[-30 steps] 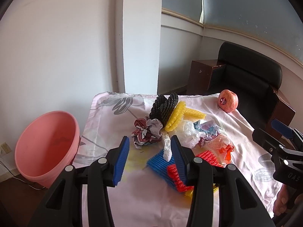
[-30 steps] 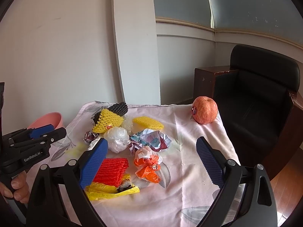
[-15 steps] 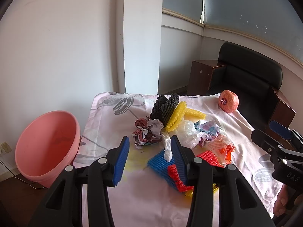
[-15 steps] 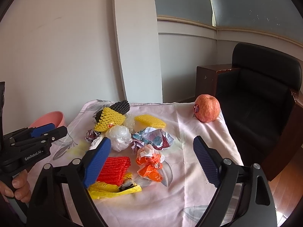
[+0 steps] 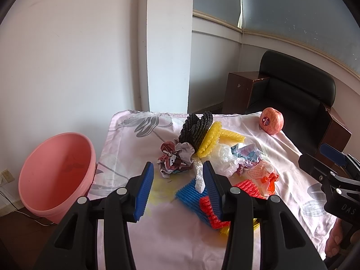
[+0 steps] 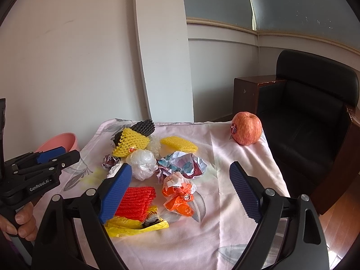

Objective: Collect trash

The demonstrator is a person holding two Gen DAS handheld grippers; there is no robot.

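Trash pile hasn't budged over the last second. Only change I can spot is the right gripper (image 6: 180, 189), whose fingers have narrowed a touch from full spread and then stopped; they're wide apart with nothing between the pads, hanging above the orange wrapper (image 6: 178, 193). The left gripper (image 5: 177, 189) looks the same as a moment ago: fingers about two-thirds open, empty, aimed down at the near edge of the pile, with a white foam strip (image 5: 199, 175) and the blue net (image 5: 191, 192) showing in the gap but not pinched.

Where everything sits: all the trash is bunched mid-tabletop (image 6: 236, 236) on the pink cloth. Black net (image 5: 196, 128) and yellow net (image 5: 208, 141) at the far side, crumpled paper (image 5: 174, 159) on the left, clear plastic bag (image 6: 144, 164) and foil wrapper (image 6: 184, 165) in the middle, red net (image 6: 137, 200) and a yellow bag (image 6: 135, 225) nearest. The pink bucket (image 5: 56, 175) is on the floor off the left edge and looks empty. The apple (image 6: 246, 131) at the far right corner probably isn't trash.

So nothing's collected yet, by my read. That small narrowing on the right looks like settling in before a first grab, likely the orange wrapper or red net. The bucket being on the left makes the left hand the easier one for dropping stuff in.
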